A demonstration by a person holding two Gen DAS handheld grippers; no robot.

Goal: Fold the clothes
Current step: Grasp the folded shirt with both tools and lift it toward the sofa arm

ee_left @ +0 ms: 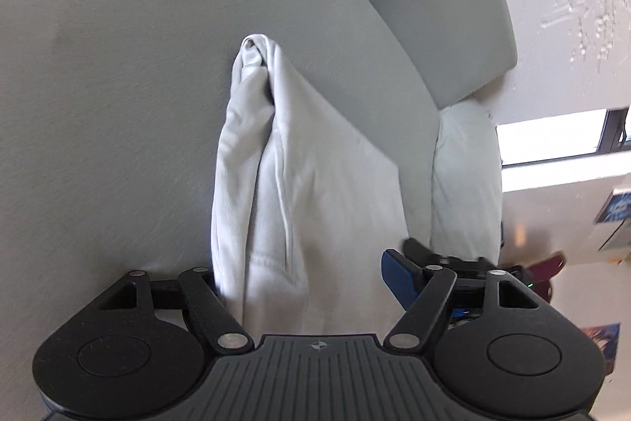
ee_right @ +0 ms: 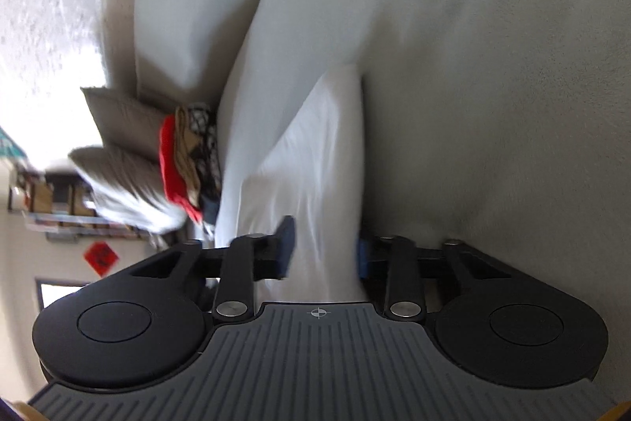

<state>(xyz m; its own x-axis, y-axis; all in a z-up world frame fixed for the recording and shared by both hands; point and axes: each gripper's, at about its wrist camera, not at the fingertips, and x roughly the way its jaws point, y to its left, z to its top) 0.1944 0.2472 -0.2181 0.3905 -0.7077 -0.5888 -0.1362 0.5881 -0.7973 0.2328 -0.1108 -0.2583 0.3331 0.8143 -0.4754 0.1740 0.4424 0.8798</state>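
With the white garment [ee_left: 299, 184] lying down the frame's centre on the grey bed [ee_left: 118, 66], the left gripper [ee_left: 307, 275] straddles it open-jawed while the right gripper [ee_right: 321, 251], narrower, has not visibly pinched it, so a lift risks slipping.

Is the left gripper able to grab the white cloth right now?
Probably yes. The left gripper stands open with the white cloth lying right between its fingers, and nothing blocks it on the grey bed.
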